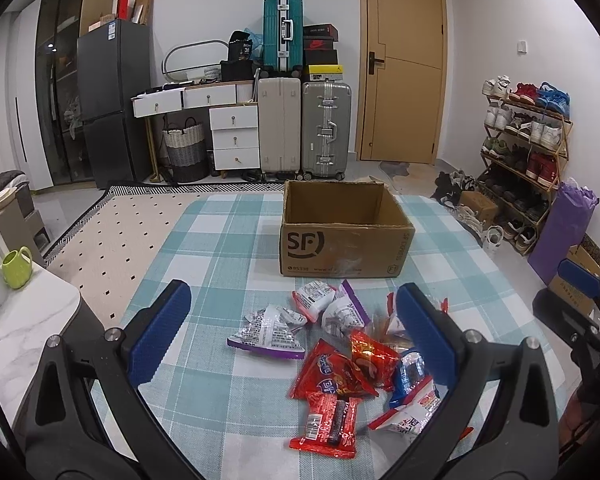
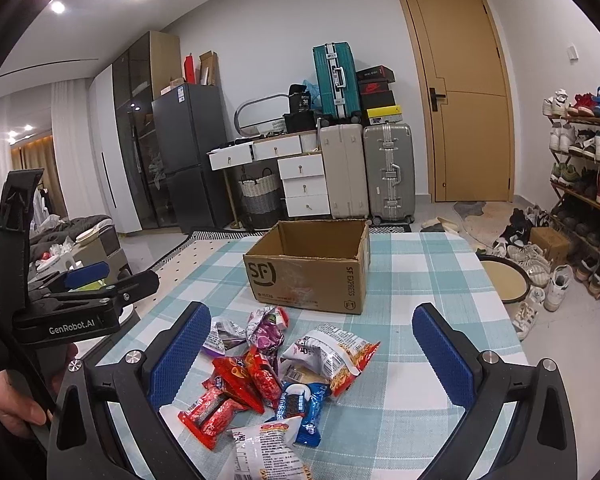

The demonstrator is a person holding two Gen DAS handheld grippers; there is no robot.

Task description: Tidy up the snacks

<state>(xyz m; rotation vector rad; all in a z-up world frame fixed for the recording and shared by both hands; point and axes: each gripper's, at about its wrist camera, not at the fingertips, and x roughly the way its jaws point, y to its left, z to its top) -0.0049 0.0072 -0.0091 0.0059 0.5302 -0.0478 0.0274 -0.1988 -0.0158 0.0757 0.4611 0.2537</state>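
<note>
The snacks [image 1: 340, 356] lie in a loose pile on the desk [image 1: 220, 240], which is covered with a blue and white checked cloth, and the pile is in front of an open cardboard box [image 1: 342, 232] with "SF" printed on its side. In the pile there are several red packets [image 1: 332, 376], a silver packet with purple edge [image 1: 266, 336], a white and red packet [image 1: 314, 294] close to the box, and a blue packet [image 2: 300, 400] near the middle. In the right wrist view a bigger silver bag with orange ends [image 2: 332, 350] lies on the right side of the pile. The box stands upright, its top flaps are open, and no snack can be seen inside it. The left gripper [image 1: 296, 320] hangs above the pile with its blue fingers spread wide, and it holds nothing. The right gripper [image 2: 312, 336] is also spread wide above the pile and holds nothing. In the right wrist view the left gripper appears at the left edge, and a hand [image 2: 16, 400] holds it from below. Behind the desk stand suitcases [image 1: 304, 128], a dark fridge [image 1: 114, 100], a white drawer unit [image 1: 234, 136] and a wooden door [image 1: 404, 60], and a shoe rack [image 1: 524, 152] stands at the right wall.
</note>
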